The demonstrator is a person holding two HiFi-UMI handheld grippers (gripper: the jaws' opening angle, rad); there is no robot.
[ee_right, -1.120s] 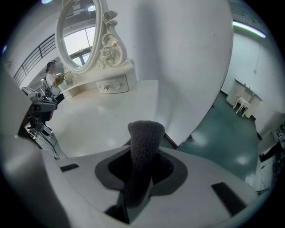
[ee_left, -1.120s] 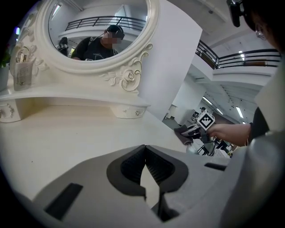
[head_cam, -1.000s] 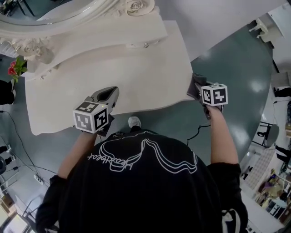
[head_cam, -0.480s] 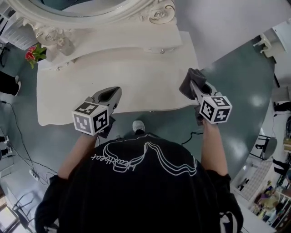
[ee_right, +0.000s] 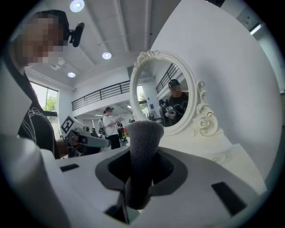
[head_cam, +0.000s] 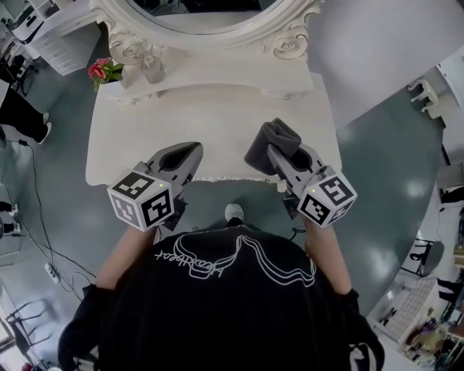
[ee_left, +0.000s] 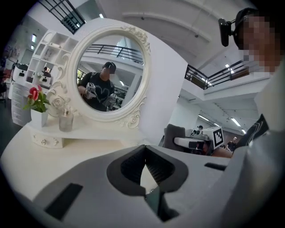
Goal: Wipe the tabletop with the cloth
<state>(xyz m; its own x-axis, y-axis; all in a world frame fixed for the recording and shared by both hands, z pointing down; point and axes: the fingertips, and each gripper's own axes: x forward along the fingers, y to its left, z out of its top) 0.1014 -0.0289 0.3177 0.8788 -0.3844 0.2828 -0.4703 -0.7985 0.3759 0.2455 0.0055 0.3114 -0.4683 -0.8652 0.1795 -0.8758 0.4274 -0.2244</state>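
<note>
A folded dark grey cloth sticks up from my right gripper, whose jaws are shut on it above the right front part of the white dressing tabletop. Seen from the right gripper view, the cloth stands upright between the jaws of the right gripper. My left gripper hovers over the tabletop's front edge on the left, jaws shut with nothing in them. In the left gripper view the left gripper shows its tips meeting, with the tabletop below.
An ornate oval mirror stands at the back of the table, with a raised shelf under it. A small vase of red flowers and a glass bottle sit at the back left. Cables trail over the grey floor at left.
The person has stepped round to face the table squarely. The right gripper with the cloth has come from the table's right edge in over the tabletop. The left gripper stays shut.
</note>
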